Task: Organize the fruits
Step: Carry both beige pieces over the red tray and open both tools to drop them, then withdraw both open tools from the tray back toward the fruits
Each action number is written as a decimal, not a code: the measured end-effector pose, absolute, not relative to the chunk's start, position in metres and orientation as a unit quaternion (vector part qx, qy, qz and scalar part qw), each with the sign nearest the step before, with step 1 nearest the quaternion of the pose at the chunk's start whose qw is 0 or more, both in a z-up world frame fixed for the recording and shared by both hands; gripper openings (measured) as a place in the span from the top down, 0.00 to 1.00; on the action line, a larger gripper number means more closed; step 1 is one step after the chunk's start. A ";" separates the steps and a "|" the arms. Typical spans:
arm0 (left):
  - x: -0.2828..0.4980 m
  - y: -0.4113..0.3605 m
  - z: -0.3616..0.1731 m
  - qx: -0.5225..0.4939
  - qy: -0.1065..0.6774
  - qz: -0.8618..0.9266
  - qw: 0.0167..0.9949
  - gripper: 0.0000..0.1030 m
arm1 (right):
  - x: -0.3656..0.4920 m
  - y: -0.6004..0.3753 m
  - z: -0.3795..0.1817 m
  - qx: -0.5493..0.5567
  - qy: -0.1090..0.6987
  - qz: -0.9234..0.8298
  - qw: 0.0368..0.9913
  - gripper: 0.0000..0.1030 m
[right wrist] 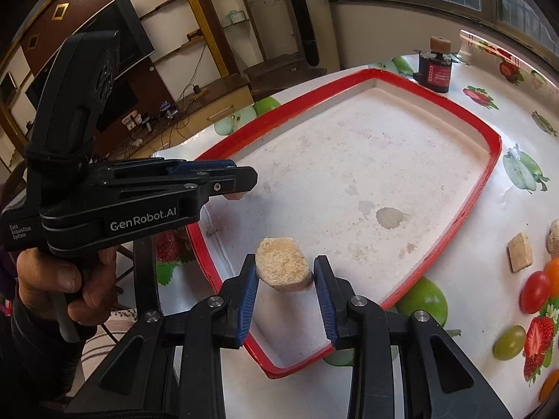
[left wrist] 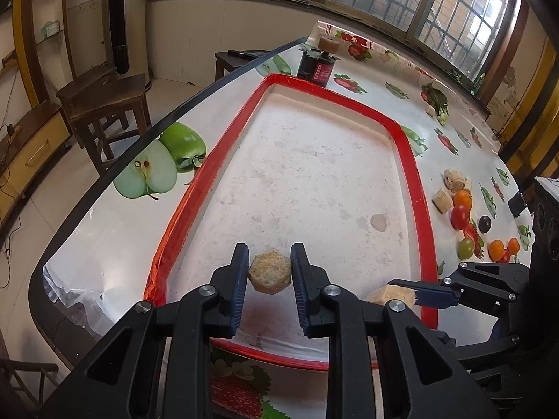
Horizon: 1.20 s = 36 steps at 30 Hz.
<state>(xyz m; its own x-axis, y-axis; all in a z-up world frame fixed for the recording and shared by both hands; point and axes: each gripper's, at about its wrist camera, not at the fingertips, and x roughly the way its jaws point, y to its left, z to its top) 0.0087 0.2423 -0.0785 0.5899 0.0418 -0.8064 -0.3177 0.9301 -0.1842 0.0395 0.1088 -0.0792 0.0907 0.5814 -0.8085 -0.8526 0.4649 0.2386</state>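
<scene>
My left gripper [left wrist: 269, 268] is shut on a round tan chunk [left wrist: 269, 271], held above the near end of the red-rimmed white tray [left wrist: 223, 150]. My right gripper [right wrist: 285, 276] is shut on a flatter tan slice [right wrist: 283, 269] over the tray's [right wrist: 464, 206] near corner. In the left wrist view the right gripper [left wrist: 412, 291] shows at the lower right with its slice [left wrist: 391, 295]. In the right wrist view the left gripper [right wrist: 241, 183] enters from the left, a hand [right wrist: 66, 279] gripping its handle. Loose on the tablecloth lie cherry tomatoes [left wrist: 459, 217], oranges [left wrist: 463, 199], a green grape [left wrist: 466, 247] and more tan chunks [left wrist: 454, 179].
A dark jar [left wrist: 316, 66] with a tan block on top stands beyond the tray's far end. The table edge [left wrist: 104, 178] curves along the left, with wooden stools [left wrist: 104, 104] on the floor beyond. The tablecloth is printed with fruit pictures.
</scene>
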 end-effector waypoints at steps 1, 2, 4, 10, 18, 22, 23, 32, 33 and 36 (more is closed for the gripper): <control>0.010 0.243 -0.080 -0.157 0.444 0.102 0.877 0.79 | 0.040 0.110 -0.082 -0.151 0.460 0.495 0.721 0.68; 0.011 0.243 -0.083 -0.157 0.446 0.102 0.875 0.79 | 0.039 0.111 -0.084 -0.153 0.462 0.495 0.720 0.68; 0.012 0.243 -0.088 -0.159 0.452 0.102 0.872 0.79 | 0.041 0.112 -0.088 -0.156 0.467 0.493 0.717 0.68; 0.014 0.240 -0.091 -0.149 0.458 0.114 0.869 0.78 | 0.041 0.113 -0.089 -0.158 0.465 0.499 0.714 0.67; 0.006 0.238 -0.072 -0.146 0.438 0.131 0.877 0.46 | 0.041 0.099 -0.076 -0.143 0.450 0.502 0.725 0.46; 0.003 0.232 -0.064 -0.138 0.435 0.132 0.880 0.46 | 0.041 0.083 -0.065 -0.130 0.440 0.501 0.734 0.46; 0.003 0.231 -0.063 -0.136 0.435 0.133 0.880 0.46 | 0.040 0.078 -0.062 -0.126 0.438 0.501 0.736 0.46; 0.001 0.212 -0.048 -0.128 0.425 0.125 0.887 0.47 | 0.039 0.026 -0.046 -0.099 0.427 0.475 0.763 0.46; 0.002 0.209 -0.046 -0.126 0.425 0.124 0.888 0.47 | 0.039 0.020 -0.045 -0.097 0.427 0.470 0.766 0.46; 0.002 0.201 -0.042 -0.123 0.422 0.117 0.891 0.47 | 0.041 0.002 -0.043 -0.087 0.426 0.458 0.775 0.46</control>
<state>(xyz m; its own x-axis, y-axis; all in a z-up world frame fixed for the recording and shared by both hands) 0.0016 0.2009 -0.0416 0.6165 0.1048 -0.7804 -0.3125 0.9423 -0.1203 0.0414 0.0023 -0.0426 0.2171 0.6369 -0.7398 -0.7843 0.5650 0.2563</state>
